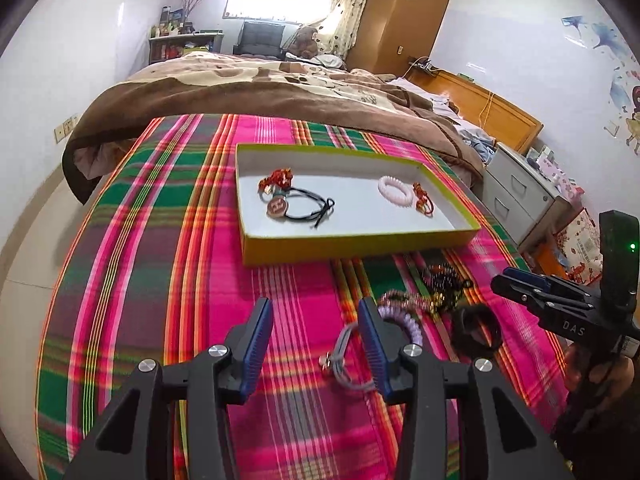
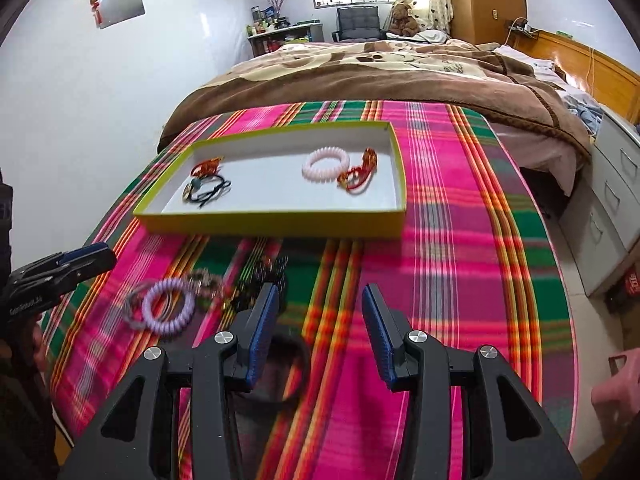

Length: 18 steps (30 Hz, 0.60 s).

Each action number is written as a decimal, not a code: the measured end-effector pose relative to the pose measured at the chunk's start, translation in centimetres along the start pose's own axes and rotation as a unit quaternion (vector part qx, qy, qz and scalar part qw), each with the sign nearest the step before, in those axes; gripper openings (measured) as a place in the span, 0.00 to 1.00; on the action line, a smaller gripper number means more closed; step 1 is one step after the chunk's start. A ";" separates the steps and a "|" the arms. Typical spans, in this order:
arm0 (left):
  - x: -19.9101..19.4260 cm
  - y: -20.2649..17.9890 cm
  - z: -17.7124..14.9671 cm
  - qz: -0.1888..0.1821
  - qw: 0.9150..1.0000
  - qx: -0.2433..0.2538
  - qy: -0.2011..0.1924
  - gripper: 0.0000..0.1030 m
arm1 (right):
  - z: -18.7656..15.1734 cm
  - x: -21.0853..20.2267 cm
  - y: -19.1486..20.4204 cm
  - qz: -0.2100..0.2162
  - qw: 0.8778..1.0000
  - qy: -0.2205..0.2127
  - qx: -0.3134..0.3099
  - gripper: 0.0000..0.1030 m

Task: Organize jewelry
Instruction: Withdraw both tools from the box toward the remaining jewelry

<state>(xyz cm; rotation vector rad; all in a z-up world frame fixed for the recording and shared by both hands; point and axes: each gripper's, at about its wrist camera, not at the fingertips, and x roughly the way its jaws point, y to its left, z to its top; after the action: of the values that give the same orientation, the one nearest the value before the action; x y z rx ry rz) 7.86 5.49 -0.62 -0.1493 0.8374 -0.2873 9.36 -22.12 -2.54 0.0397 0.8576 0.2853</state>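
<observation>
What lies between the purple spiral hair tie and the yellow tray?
In the left wrist view, only bare plaid cloth separates the purple spiral hair tie from the yellow tray.

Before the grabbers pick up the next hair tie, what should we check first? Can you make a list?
1. Left gripper open: ok, jaws stand wide apart with nothing between them.
2. Right gripper open: ok, also wide and holding nothing.
3. Room in the tray: ok, bare white floor shows between the pink coil tie and the black cord tie.
4. Pieces left outside the tray: ok, the purple coil tie and black band lie on the cloth.
5. Purple coil tie free of its neighbours: cannot tell, the grey tie and beads crowd it.
6. Grippers clear of each other: ok, they are apart.
</observation>
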 end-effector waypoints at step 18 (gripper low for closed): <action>1.5 -0.4 -2.5 0.002 0.999 0.015 0.038 0.42 | -3.2 0.9 0.1 0.002 0.999 0.033 -0.003 0.43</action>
<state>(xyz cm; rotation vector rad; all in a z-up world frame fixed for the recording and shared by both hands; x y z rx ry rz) 6.86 4.63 -3.31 -0.1098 0.9074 -0.3034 7.46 -22.05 -5.31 0.0264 0.9221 0.2941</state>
